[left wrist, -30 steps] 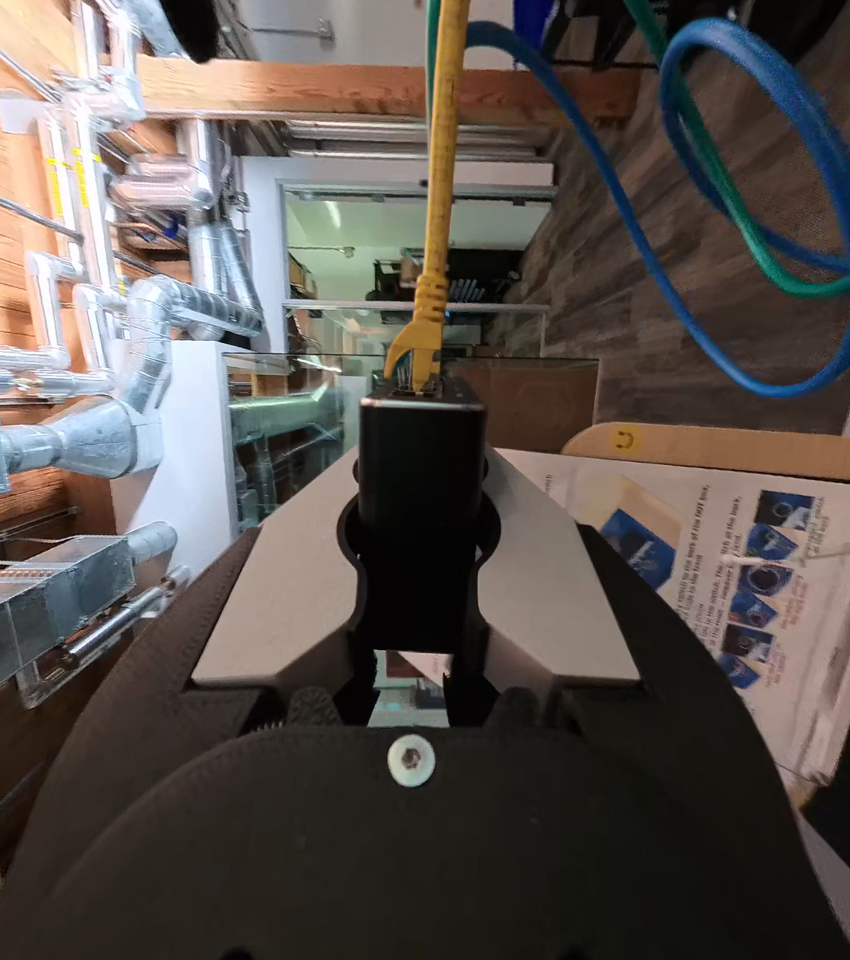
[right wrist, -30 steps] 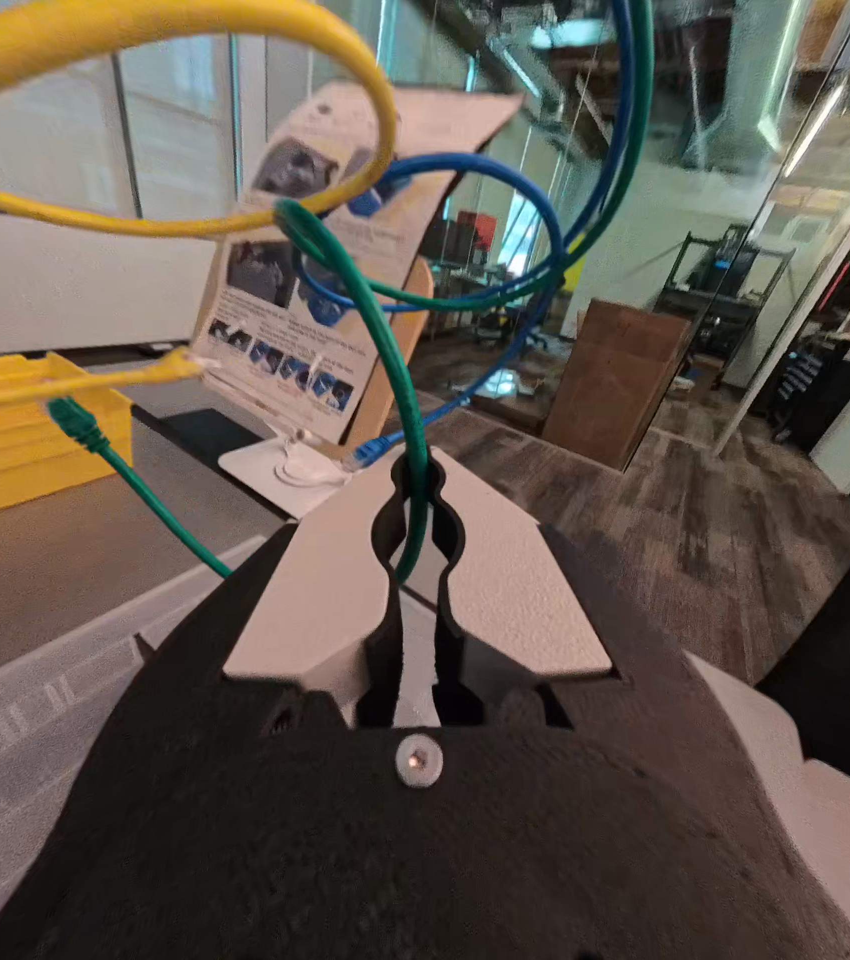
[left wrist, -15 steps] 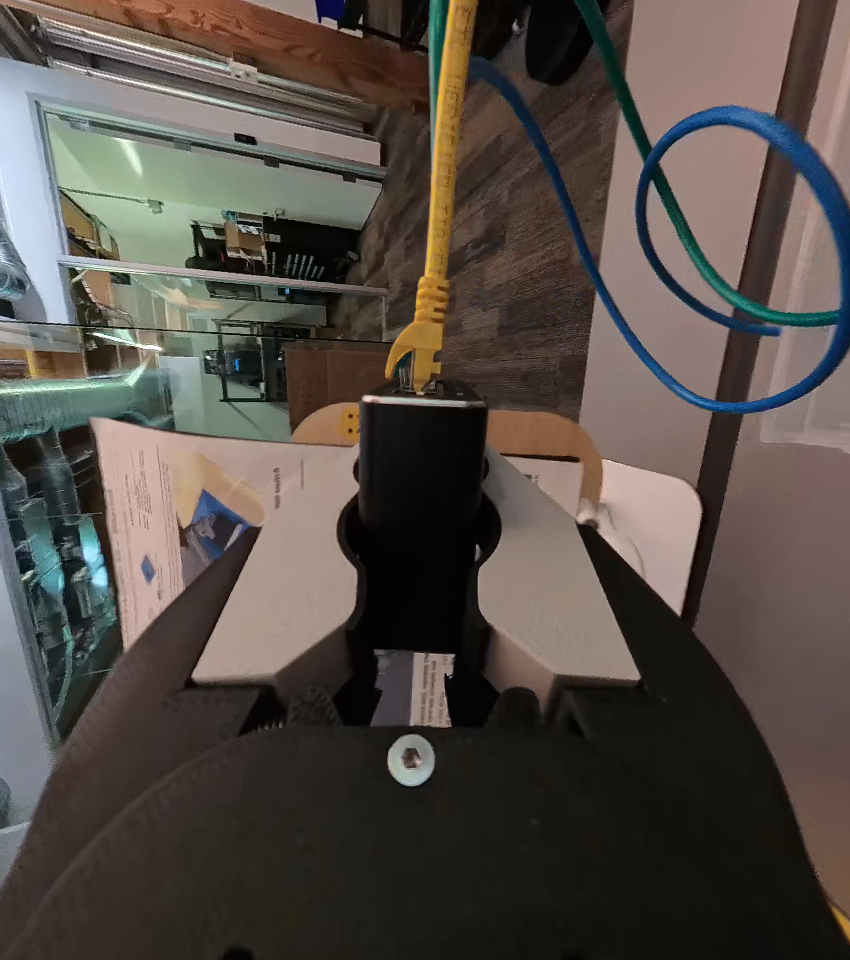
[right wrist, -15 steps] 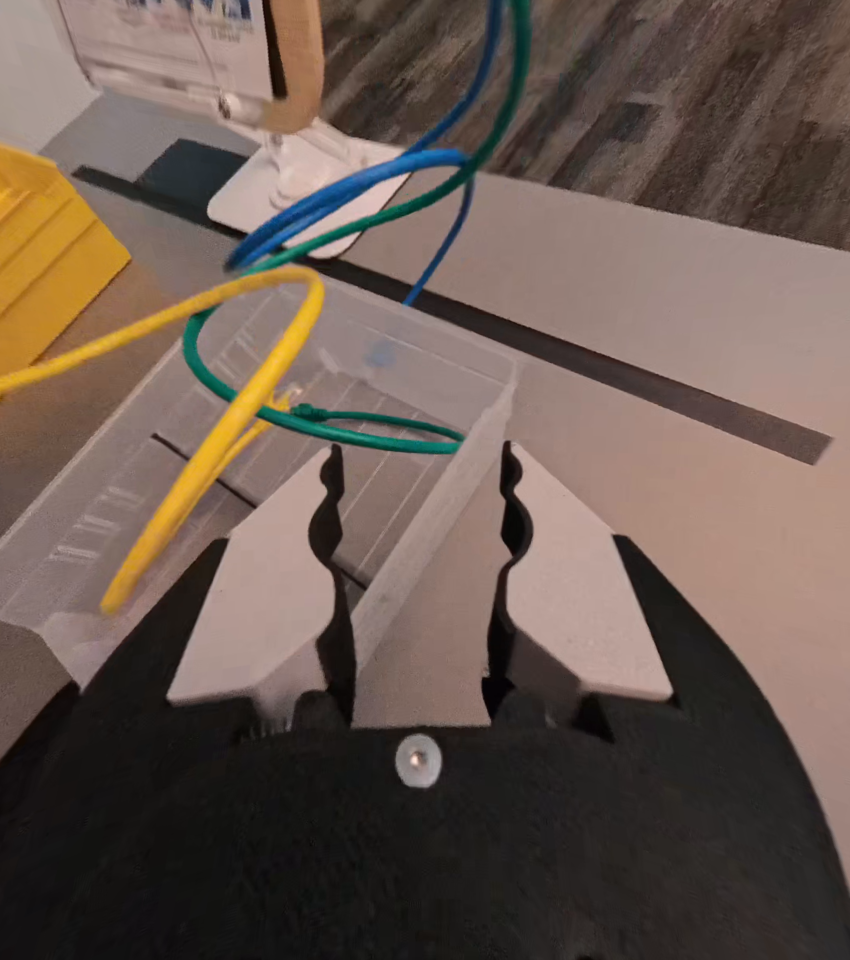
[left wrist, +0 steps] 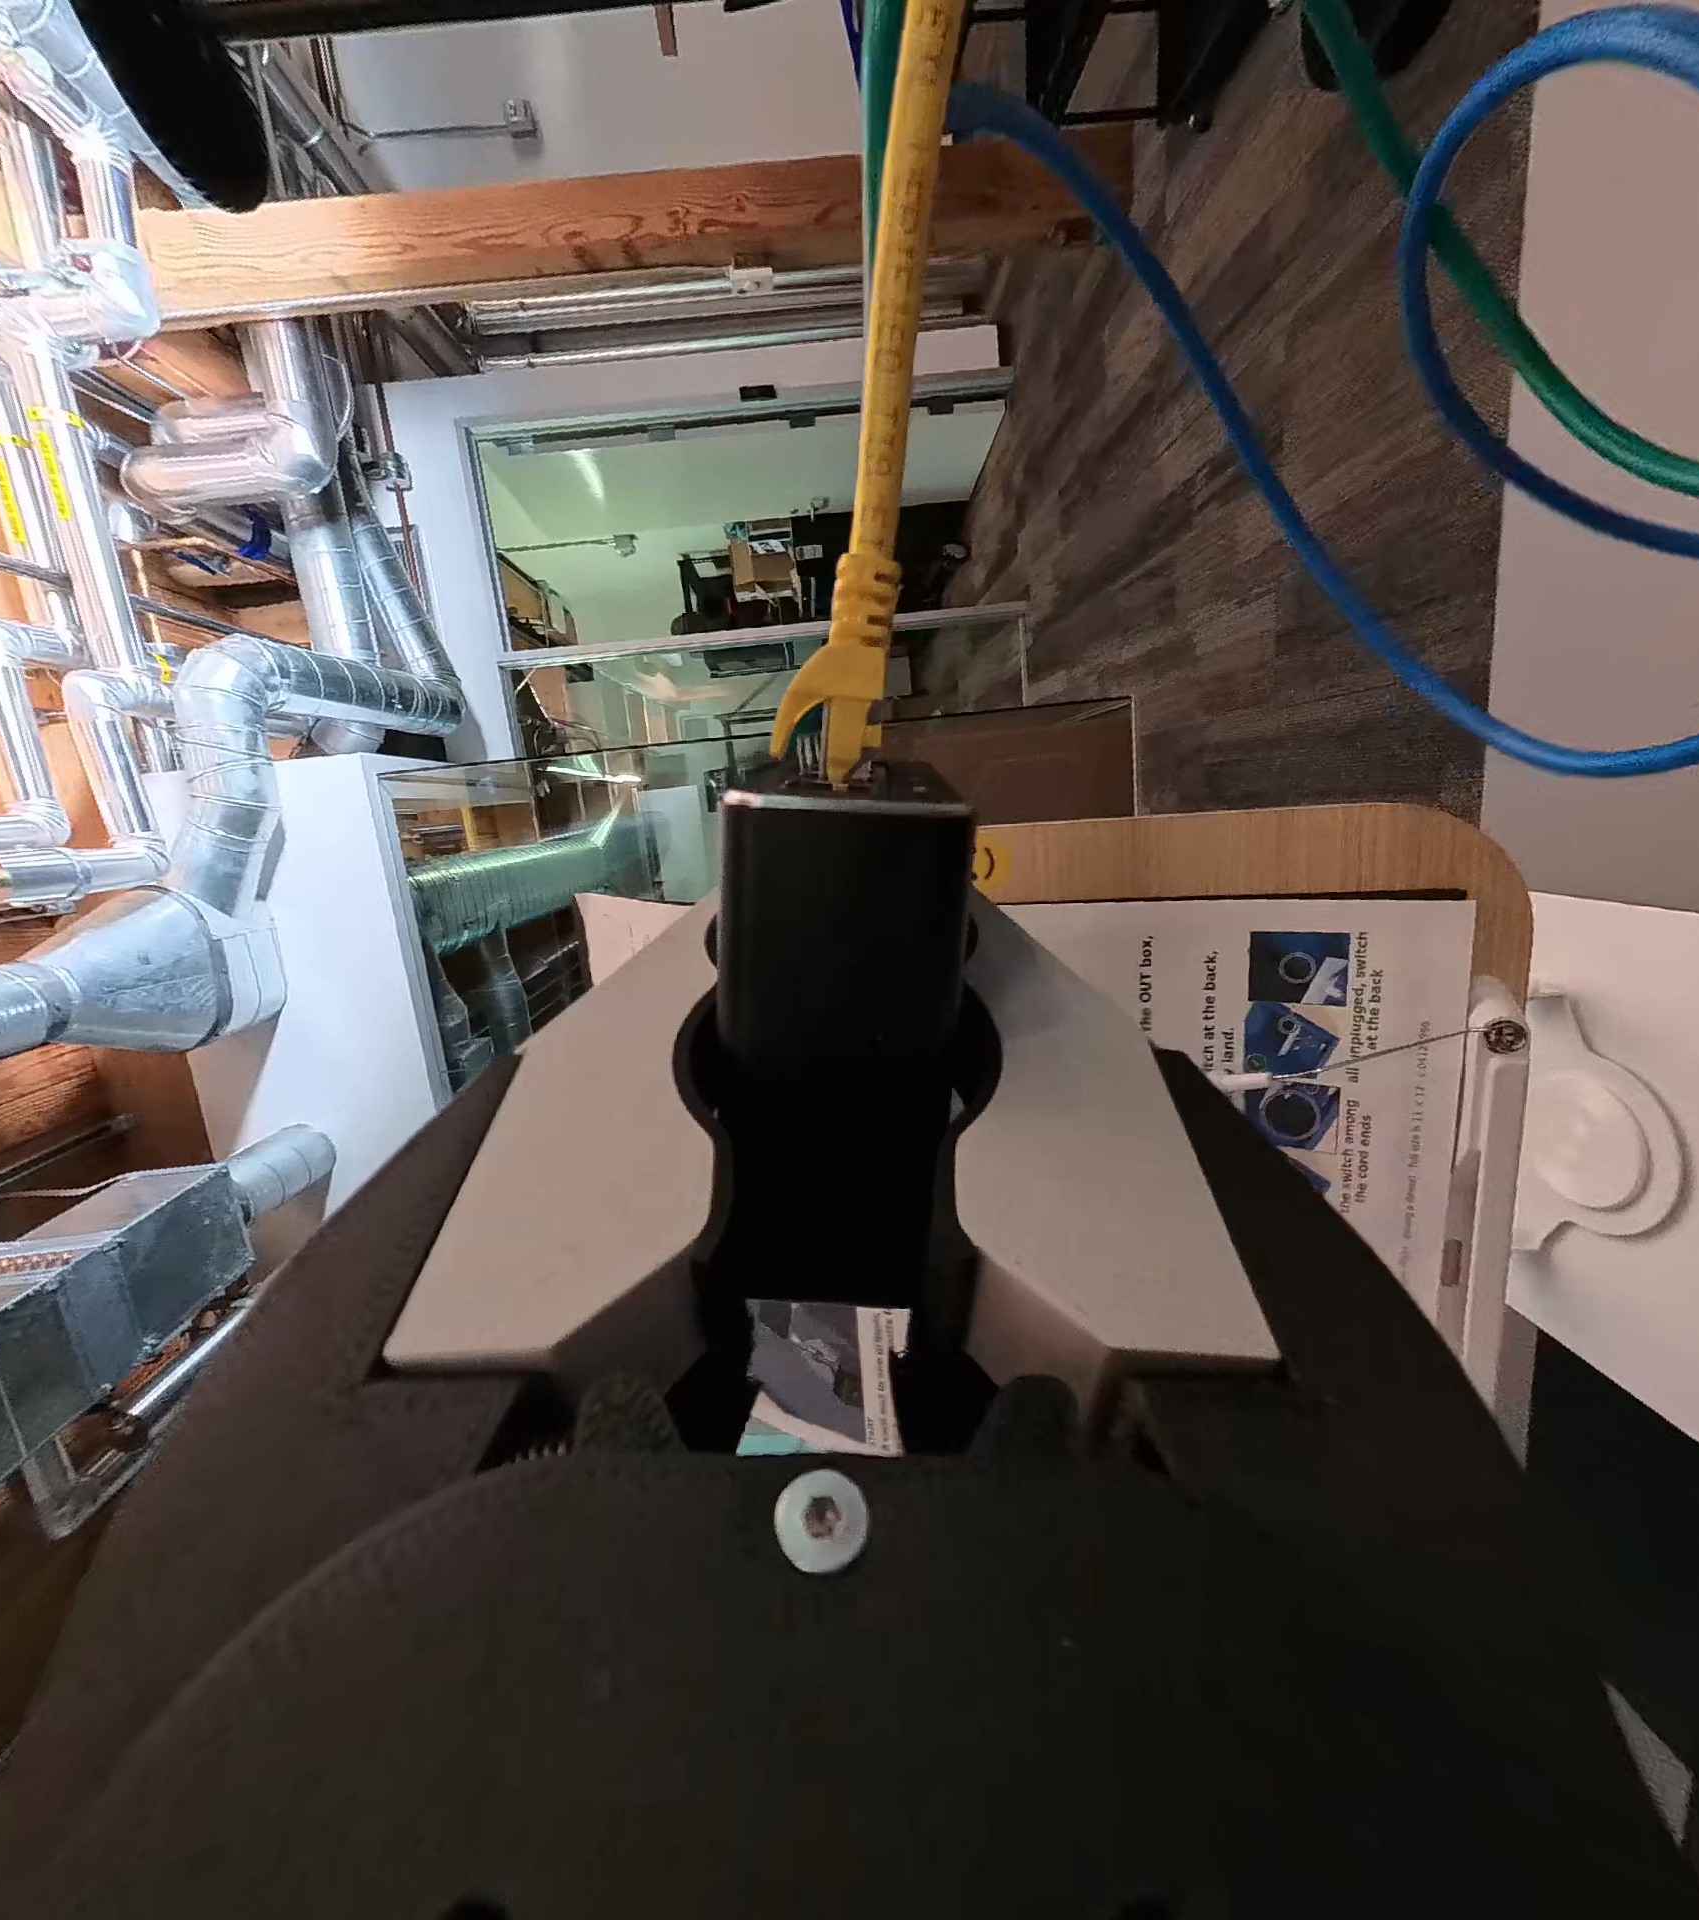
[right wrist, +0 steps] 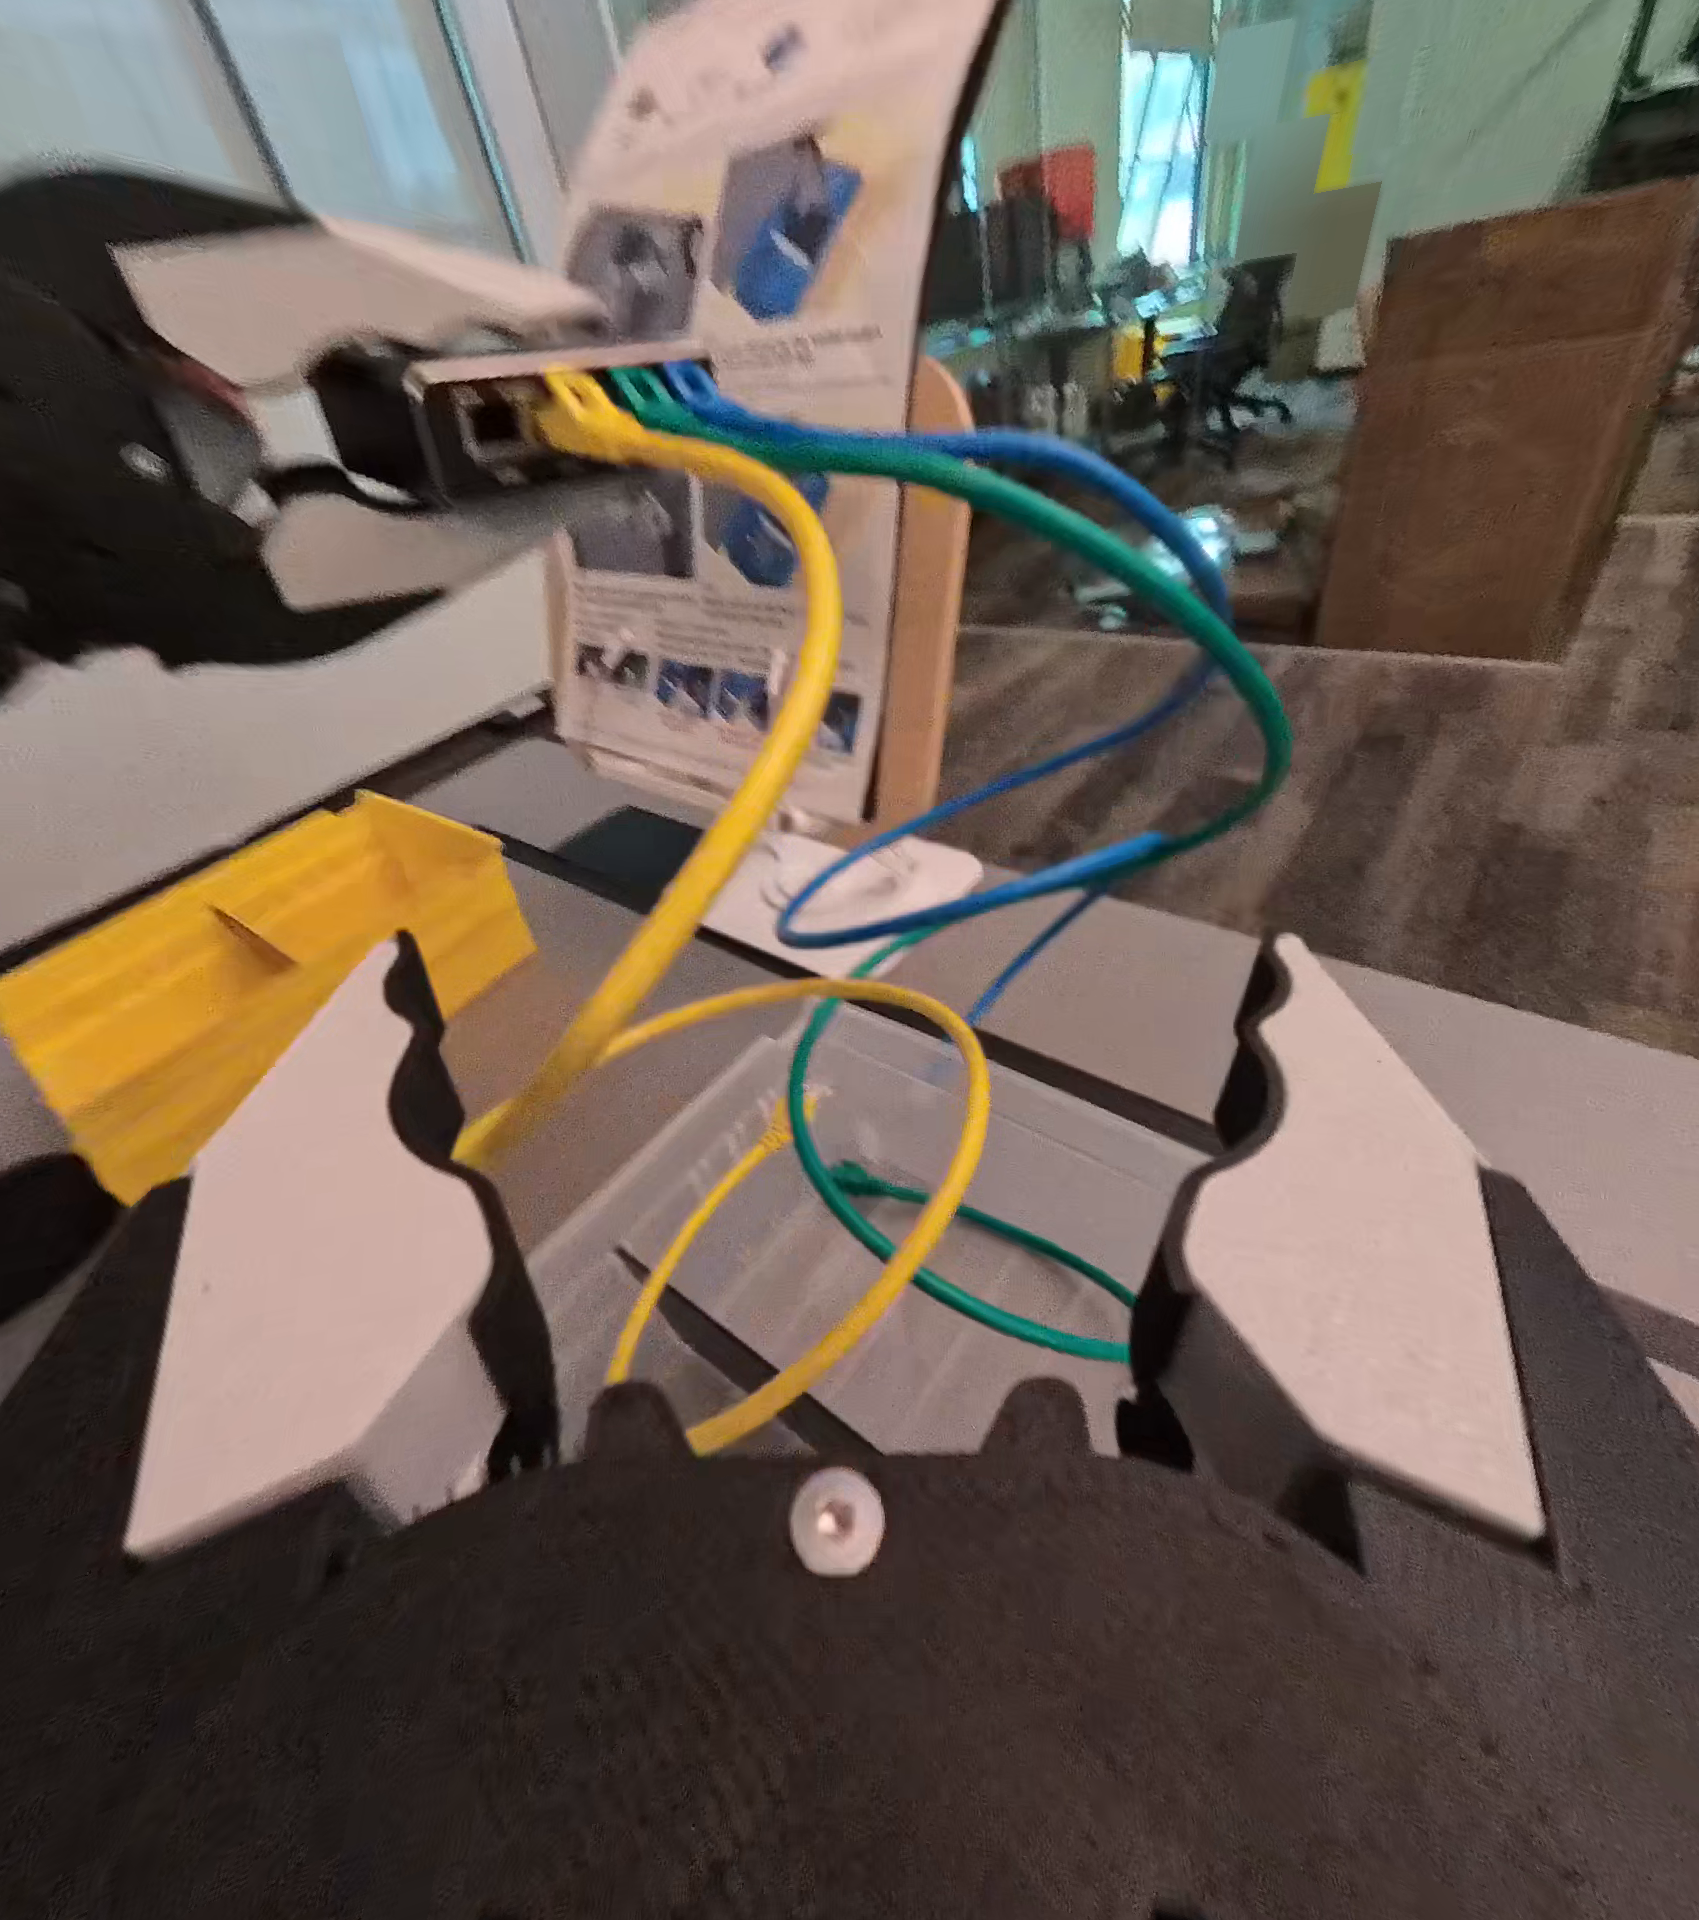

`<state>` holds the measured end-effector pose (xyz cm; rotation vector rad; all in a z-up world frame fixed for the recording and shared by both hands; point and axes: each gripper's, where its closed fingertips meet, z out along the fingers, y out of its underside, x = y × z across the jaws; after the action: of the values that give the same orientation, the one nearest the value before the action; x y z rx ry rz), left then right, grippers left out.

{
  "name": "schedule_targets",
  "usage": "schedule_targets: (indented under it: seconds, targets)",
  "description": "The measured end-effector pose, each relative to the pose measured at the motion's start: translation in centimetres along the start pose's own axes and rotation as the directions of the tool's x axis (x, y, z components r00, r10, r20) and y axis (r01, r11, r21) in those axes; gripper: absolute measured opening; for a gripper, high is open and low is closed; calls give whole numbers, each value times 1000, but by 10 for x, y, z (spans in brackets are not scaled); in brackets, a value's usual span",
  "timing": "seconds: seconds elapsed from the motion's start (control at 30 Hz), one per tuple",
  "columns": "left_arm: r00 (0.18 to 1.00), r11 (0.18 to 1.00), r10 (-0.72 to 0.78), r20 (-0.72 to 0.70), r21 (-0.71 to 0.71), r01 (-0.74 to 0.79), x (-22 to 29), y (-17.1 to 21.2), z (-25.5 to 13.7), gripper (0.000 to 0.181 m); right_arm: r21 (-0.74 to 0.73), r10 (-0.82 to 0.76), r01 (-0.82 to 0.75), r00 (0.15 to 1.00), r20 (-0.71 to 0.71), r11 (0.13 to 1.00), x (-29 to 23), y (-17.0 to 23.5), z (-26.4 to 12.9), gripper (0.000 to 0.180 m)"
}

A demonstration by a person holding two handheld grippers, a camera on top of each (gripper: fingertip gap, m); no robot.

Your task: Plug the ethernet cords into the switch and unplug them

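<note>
My left gripper (left wrist: pixel 845 914) is shut on the black switch (left wrist: pixel 845 997) and holds it in the air. A yellow cord (left wrist: pixel 892 364) is plugged into the switch's far end. The blue cord (left wrist: pixel 1240 447) and green cord (left wrist: pixel 1510 343) loop to the right. In the right wrist view the left gripper (right wrist: pixel 564 426) holds the switch (right wrist: pixel 481 426) at the upper left. The yellow cord (right wrist: pixel 803 644), green cord (right wrist: pixel 1136 561) and blue cord (right wrist: pixel 1084 457) are plugged in side by side. One port left of them is bare. My right gripper (right wrist: pixel 834 966) is wide open and empty, below the switch.
The cords' free ends hang into a clear plastic bin (right wrist: pixel 1084 1132) on the grey table. A yellow bin (right wrist: pixel 201 997) stands at the left. A printed sheet on a wooden stand (right wrist: pixel 918 644) stands behind, with a white base (left wrist: pixel 1655 1143). Floor lies beyond the table edge. Tip to tip, the grippers are about 20 cm apart.
My right gripper let go of the green cord and opened wide. It dipped toward the clear bin, then swung up to face the switch. The left gripper kept hold of the switch while turning.
</note>
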<state>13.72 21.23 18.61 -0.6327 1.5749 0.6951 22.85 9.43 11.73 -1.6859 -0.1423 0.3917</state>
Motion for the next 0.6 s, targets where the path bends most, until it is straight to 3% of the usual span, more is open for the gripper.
schedule_targets:
  seconds: [0.07, 0.13, 0.2, 0.3, 0.43, 0.53, 0.6]
  targets:
    - [1000, 1000, 20, 19, -1, -20, -5, 1, -2, 34, -178, -73, 60, 995, -64, 982, 17, 34, 14, 114]
    - [999, 999, 37, 37, -2, -37, -12, 3, -4, 34, -344, -78, 65, 997, -24, 937, 24, 71, 22, 80]
    - [999, 999, 41, 37, -12, -40, -17, 5, -4, 34, -400, -12, 35, 998, 61, 916, 20, 89, 31, 42]
    - [998, 999, 52, 26, 2, -52, -17, 0, -6, 34, -392, -18, 27, 999, 28, 920, 35, 94, 42, 12]
    - [993, 997, 49, -103, 60, -43, 17, -18, -15, 34, -560, -1, 35, 998, 60, 828, 37, 136, 40, 9]
    - [983, 995, 59, -171, 88, -45, 47, -31, -29, 35, -690, -16, 47, 999, 51, 723, 46, 167, 27, 30]
    - [977, 996, 36, -210, 85, -19, 62, -36, -38, 34, -711, 18, 73, 993, 120, 700, 38, 176, 20, 46]
